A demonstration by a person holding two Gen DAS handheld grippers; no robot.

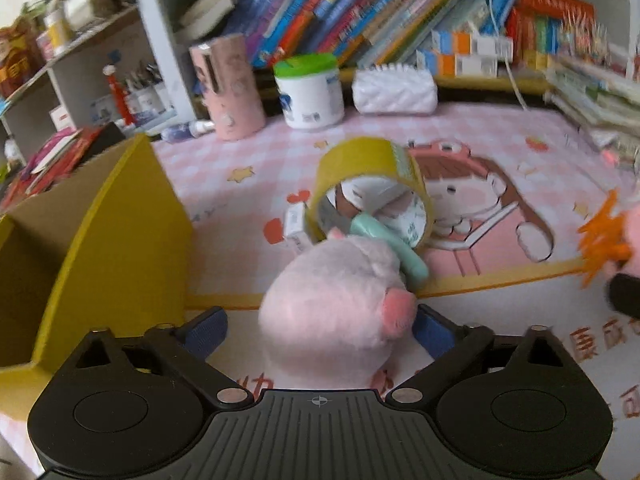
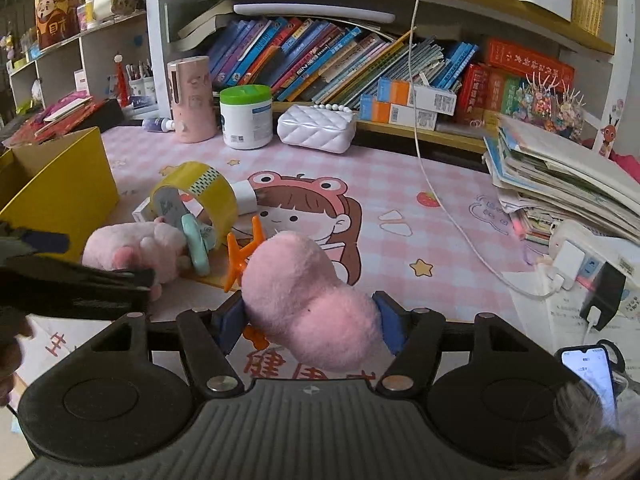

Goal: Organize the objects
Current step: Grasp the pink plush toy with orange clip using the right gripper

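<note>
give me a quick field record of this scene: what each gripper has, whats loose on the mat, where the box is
left gripper: shut on pink pig plush
right gripper: shut on pink plush with orange antlers
loose on mat: yellow tape roll, mint green handle leaning in it
yellow cardboard box: open, at the mat's left edge
back of mat: green-lidded tub, white quilted bag

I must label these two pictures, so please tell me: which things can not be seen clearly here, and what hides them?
- Yellow box interior: left wrist view, its own wall hides the contents.
- Small white box: left wrist view, partly behind the tape roll; print unreadable.
- Left tool pad contact: the pink pig plush covers it.
- Phone screen: right wrist view, too small, cut by the tool body.
- Orange clip: partly behind the pink plush.
</note>
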